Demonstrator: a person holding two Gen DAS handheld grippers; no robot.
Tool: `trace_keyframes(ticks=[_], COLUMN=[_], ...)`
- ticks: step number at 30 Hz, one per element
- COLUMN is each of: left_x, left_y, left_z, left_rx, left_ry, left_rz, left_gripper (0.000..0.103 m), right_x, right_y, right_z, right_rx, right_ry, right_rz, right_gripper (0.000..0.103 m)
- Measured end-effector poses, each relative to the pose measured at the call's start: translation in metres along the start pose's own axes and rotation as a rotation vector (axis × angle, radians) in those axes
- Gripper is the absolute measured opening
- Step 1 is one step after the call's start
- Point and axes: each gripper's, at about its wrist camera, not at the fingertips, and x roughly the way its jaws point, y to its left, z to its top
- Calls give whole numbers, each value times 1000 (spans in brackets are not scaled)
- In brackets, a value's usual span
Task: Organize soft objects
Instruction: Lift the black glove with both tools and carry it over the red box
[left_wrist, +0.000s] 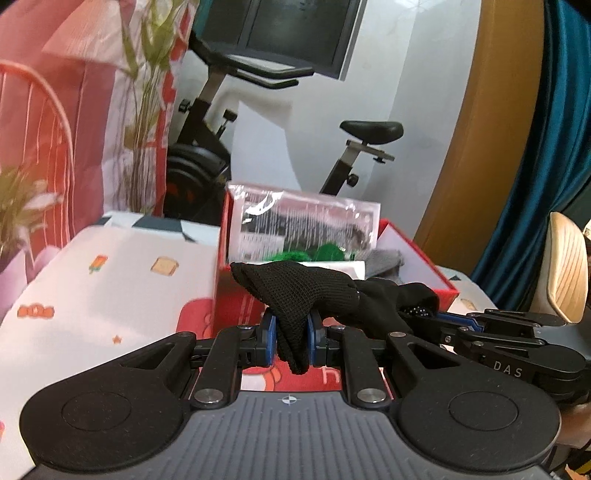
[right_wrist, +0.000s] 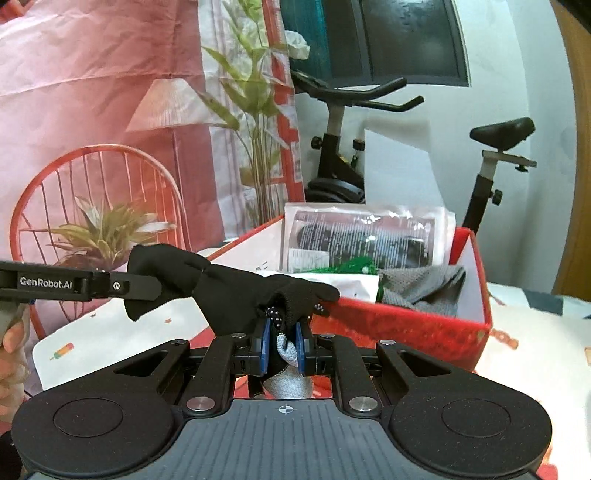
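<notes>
A black knit glove (left_wrist: 295, 291) hangs stretched in the air between both grippers, in front of a red open box (left_wrist: 236, 291). My left gripper (left_wrist: 291, 339) is shut on one end of it, blue pads pressing the fabric. In the left wrist view the right gripper (left_wrist: 443, 315) reaches in from the right into the glove's other end. In the right wrist view my right gripper (right_wrist: 282, 347) is shut on the black glove (right_wrist: 236, 291), with a pale grey cuff (right_wrist: 291, 354) showing between its pads. The left gripper (right_wrist: 147, 286) comes in from the left.
The red box (right_wrist: 406, 325) holds a clear plastic packet (right_wrist: 365, 236), a green item (right_wrist: 351, 266), a grey cloth (right_wrist: 424, 284) and a white card. It stands on a printed tablecloth (left_wrist: 110, 288). An exercise bike (left_wrist: 207, 140) stands behind, a wooden chair (left_wrist: 567, 273) at right.
</notes>
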Motion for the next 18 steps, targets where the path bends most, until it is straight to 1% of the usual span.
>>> trace_keyframes(ticks=[6, 11, 15, 18], left_x=[-1, 4, 14, 28], left_y=[-6, -10, -17, -19], left_z=[16, 34, 53, 66], left_rx=[25, 18, 40, 41], left_ry=[-18, -45, -81, -93], left_rz=[-24, -33, -36, -44], left_gripper=[18, 18, 18, 18], right_x=[-2, 1, 6, 13], right_y=[-11, -20, -36, -46], right_z=[20, 51, 77, 90], right_rx=[11, -41, -29, -43], right_ry=[-29, -68, -100, -113], right_rz=[2, -9, -23, -44], right_gripper=[13, 13, 13, 13])
